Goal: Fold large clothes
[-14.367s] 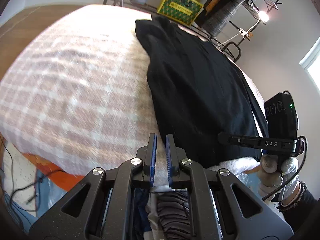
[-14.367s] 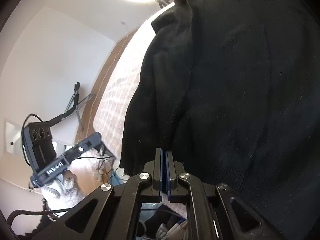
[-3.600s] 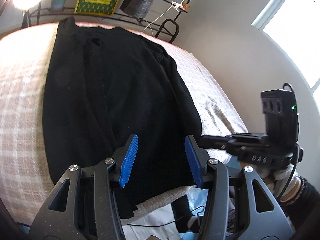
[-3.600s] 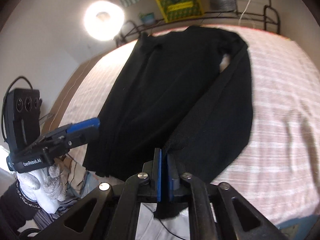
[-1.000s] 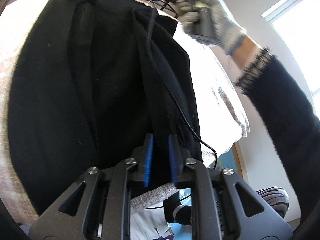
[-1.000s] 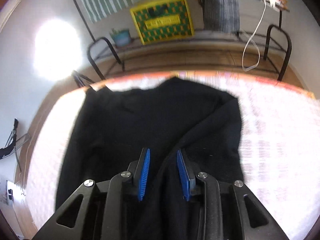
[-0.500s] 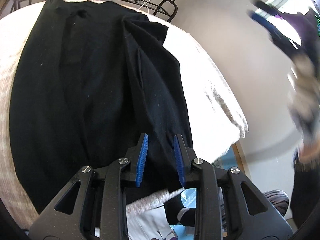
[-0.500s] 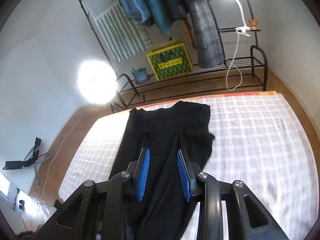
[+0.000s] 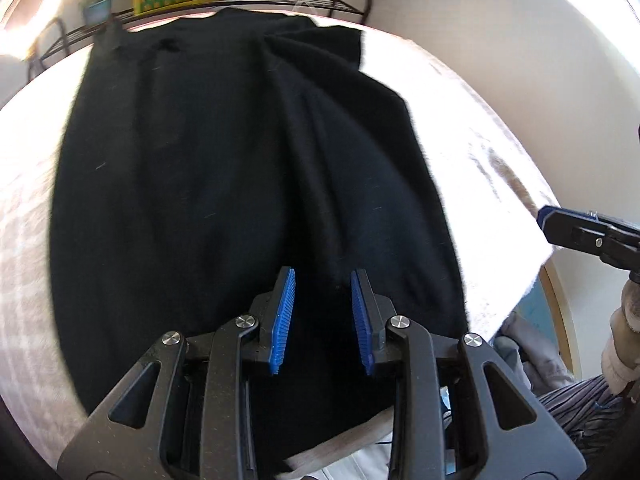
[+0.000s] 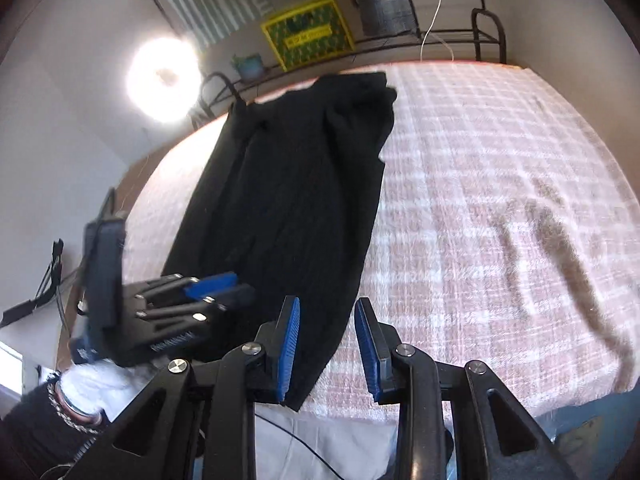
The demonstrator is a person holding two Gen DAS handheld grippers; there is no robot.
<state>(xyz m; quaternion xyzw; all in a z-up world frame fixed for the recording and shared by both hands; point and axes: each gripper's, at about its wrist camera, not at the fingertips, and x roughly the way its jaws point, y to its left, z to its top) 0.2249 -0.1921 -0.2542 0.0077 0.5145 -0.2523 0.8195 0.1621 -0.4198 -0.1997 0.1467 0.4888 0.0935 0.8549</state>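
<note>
a black garment [image 10: 288,200] lies lengthwise on the checked bed [image 10: 500,208], both sides folded in to a narrow strip. the left claw [image 9: 322,316] and right claw [image 10: 326,344] hover released over its near hem; the crosswise folds apparently remain.

Ring light [image 10: 163,79], metal rack [image 10: 440,36], pale walls [image 10: 60,80]

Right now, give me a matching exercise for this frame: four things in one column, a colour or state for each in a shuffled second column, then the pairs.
Things:
1. garment
2. bedspread
3. crate
4. right gripper

States:
A. pink and white check
B. yellow and green, on the rack
C. open, holding nothing
D. black, folded into a long strip

Pairs: 1-D, 2-A, 3-B, 4-C
</note>
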